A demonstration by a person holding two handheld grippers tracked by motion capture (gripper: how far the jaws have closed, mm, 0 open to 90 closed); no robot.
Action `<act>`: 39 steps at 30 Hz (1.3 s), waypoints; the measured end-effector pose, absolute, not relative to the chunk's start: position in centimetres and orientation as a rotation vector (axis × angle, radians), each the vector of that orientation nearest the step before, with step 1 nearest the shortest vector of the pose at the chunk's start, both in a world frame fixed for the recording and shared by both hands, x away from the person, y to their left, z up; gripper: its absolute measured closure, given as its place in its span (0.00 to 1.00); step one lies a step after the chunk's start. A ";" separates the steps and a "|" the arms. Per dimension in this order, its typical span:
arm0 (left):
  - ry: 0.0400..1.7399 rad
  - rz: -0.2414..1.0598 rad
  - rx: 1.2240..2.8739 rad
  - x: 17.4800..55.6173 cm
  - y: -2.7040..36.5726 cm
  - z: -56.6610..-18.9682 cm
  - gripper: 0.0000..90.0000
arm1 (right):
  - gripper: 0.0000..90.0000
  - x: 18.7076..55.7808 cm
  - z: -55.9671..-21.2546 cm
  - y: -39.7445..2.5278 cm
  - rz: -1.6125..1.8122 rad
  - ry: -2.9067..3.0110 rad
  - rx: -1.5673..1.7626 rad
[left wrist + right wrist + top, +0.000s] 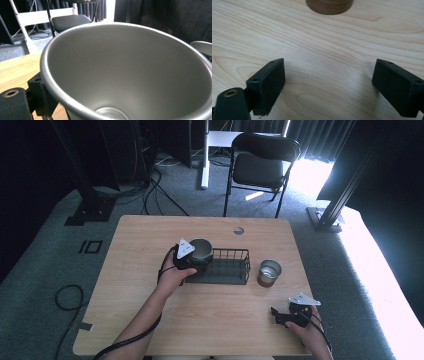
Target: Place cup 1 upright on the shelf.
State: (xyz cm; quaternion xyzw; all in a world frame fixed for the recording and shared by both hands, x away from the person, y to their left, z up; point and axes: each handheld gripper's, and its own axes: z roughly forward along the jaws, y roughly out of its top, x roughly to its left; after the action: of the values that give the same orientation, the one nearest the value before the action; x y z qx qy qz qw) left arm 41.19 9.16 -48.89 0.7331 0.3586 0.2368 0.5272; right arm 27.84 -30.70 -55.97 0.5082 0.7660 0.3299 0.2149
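Steel cup (201, 248): held by left claw (192, 257) at the left end of the wire rack (235, 266), mouth up, axis near upright.
Left claw: clenched on cup wall; one jaw outside the rim in the left gripper view, cup interior (130, 72) facing the camera.
Key relation: rack floor lies right of and below the cup; left hand is nearer.
Second cup (269, 272): on desk (210, 320), just right of rack.
Right claw (281, 316): released, jaws wide, resting low over the desk, well apart.

Left tool (196, 261) clamped, arm extended; right tool (329, 85) jaws spread wide.
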 end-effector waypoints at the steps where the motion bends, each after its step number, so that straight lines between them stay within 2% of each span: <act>1: 0.852 0.580 1.760 41.1 9.2 -48.9 0.10 | 0.12 27.8 -56.0 -30.7 0.915 2.124 1.408; 10: 0.832 0.557 1.757 40.4 9.6 -48.2 0.05 | 0.12 27.8 -56.0 -30.7 0.915 2.124 1.409; 20: 0.834 0.523 1.754 39.3 10.9 -48.0 0.05 | 0.12 27.8 -56.0 -30.7 0.915 2.124 1.409; 39: 0.861 0.544 1.746 37.2 14.1 -48.1 0.05 | 0.12 27.8 -56.0 -30.7 0.914 2.125 1.409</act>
State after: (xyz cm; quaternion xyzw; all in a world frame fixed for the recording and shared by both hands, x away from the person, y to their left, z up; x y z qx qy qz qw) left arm 37.24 14.12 -48.09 0.7316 0.3610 0.2282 0.5314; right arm 27.83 -30.71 -55.97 0.5080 0.7663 0.3295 0.2150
